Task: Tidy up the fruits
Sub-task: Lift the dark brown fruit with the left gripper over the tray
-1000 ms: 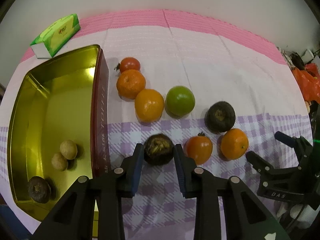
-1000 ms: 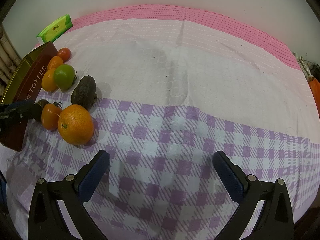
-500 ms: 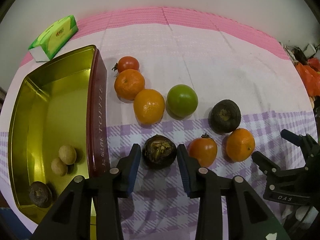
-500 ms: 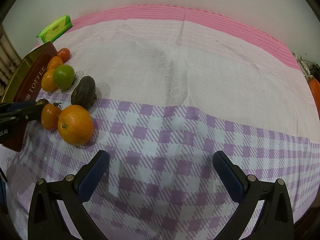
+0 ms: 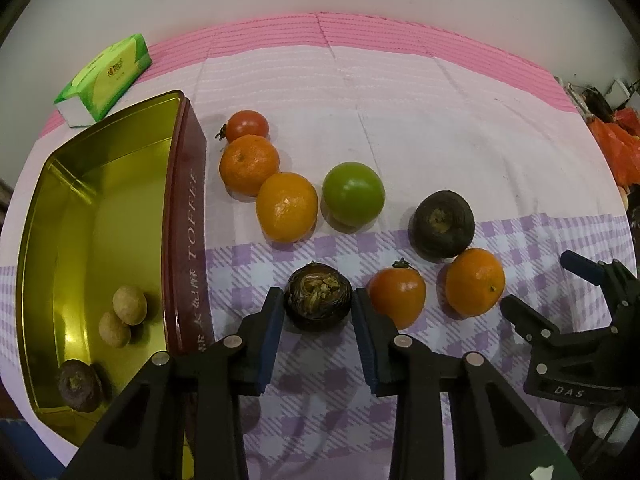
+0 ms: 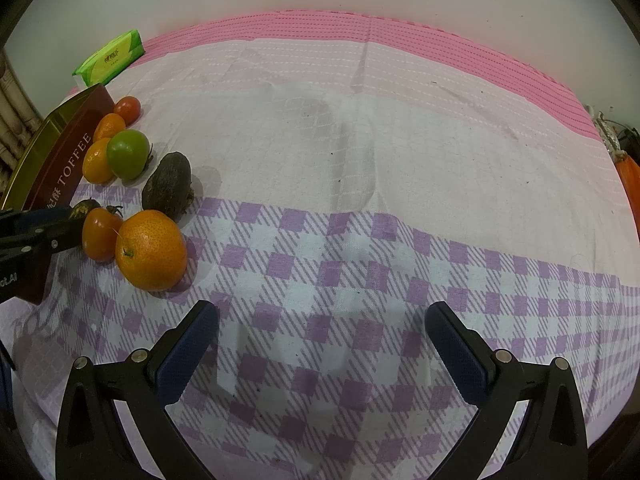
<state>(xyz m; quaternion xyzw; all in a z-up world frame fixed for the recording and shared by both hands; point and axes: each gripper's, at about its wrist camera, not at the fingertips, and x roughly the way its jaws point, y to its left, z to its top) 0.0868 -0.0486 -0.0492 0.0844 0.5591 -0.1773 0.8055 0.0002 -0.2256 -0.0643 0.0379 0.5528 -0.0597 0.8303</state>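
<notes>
My left gripper (image 5: 316,295) is shut on a dark brown round fruit (image 5: 318,300) that rests on the checked cloth, one blue pad on each side of it. Just left of it stands the gold toffee tin (image 5: 100,208), which holds two tan fruits (image 5: 129,305) and one dark fruit (image 5: 78,384). An orange-red tomato (image 5: 397,297) and an orange (image 5: 475,282) lie to the right. My right gripper (image 6: 322,314) hangs open over bare cloth with nothing between its fingers.
Behind lie a red tomato (image 5: 246,125), two oranges (image 5: 249,164), a green fruit (image 5: 353,193) and another dark fruit (image 5: 442,225). A green tissue pack (image 5: 106,76) sits at the back left. Orange bags (image 5: 620,152) lie past the right edge.
The dark fruit between my left fingers has turned a little and shows its tan fibrous end. The left fingers widened slightly, then came back onto it. The right gripper has not moved.
</notes>
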